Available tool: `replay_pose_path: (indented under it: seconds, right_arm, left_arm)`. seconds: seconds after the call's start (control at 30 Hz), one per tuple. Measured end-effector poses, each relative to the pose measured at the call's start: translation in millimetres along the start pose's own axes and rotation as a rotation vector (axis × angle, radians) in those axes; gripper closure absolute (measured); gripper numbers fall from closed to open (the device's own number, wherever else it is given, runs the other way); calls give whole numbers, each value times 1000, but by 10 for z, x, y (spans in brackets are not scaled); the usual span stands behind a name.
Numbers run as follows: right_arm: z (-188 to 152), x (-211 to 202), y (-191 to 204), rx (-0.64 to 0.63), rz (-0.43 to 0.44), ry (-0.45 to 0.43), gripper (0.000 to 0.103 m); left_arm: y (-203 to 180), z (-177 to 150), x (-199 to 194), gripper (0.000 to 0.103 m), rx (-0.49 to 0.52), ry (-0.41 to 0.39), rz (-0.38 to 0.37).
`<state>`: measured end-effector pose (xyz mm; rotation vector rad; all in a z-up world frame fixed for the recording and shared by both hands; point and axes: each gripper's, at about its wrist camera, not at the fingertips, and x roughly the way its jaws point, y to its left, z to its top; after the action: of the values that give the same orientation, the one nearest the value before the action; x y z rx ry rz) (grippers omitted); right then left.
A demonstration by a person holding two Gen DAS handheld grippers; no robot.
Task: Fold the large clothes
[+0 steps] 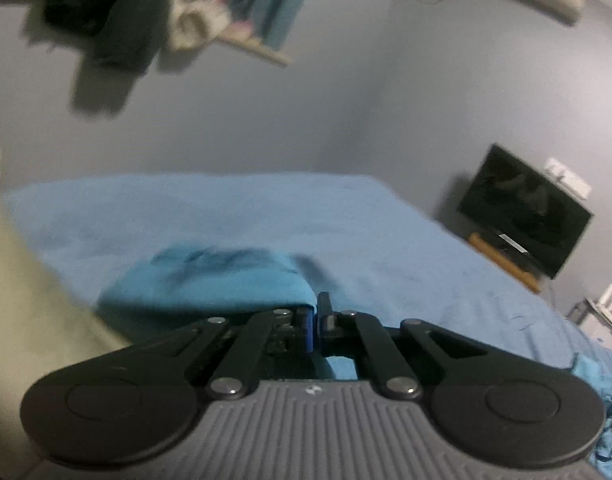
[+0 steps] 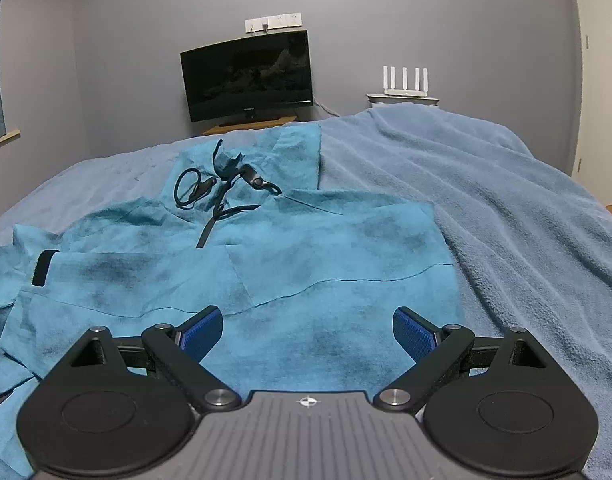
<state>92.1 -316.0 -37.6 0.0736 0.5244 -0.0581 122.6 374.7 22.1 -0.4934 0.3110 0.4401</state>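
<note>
A large teal garment (image 2: 266, 264) with a black drawstring (image 2: 198, 188) lies spread on a bed covered by a light blue blanket (image 2: 525, 220). My right gripper (image 2: 306, 332) is open and empty, low over the garment's near part. My left gripper (image 1: 315, 320) is shut on a fold of the teal garment (image 1: 226, 276) and holds it lifted above the blanket (image 1: 385, 232). The left wrist view is blurred.
A dark monitor (image 2: 248, 74) stands on a wooden stand past the bed's far end, also in the left wrist view (image 1: 525, 216). A white router (image 2: 403, 84) sits on a small shelf. Clothes (image 1: 110, 12) hang on the wall. A pale blurred shape (image 1: 22, 280) fills the left edge.
</note>
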Motion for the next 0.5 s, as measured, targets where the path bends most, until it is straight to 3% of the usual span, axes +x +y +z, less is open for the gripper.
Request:
replay_pose_path:
  seconds: [0.27,0.5]
  right_arm:
    - [-5,-42,7,-6,27,-6,9]
    - [-18,-61,-60,19,41,-2,9]
  left_arm:
    - [-1082,208,-610,103,183,-111,-284]
    - [-2275,-150,-1116,103,354,-127,-539]
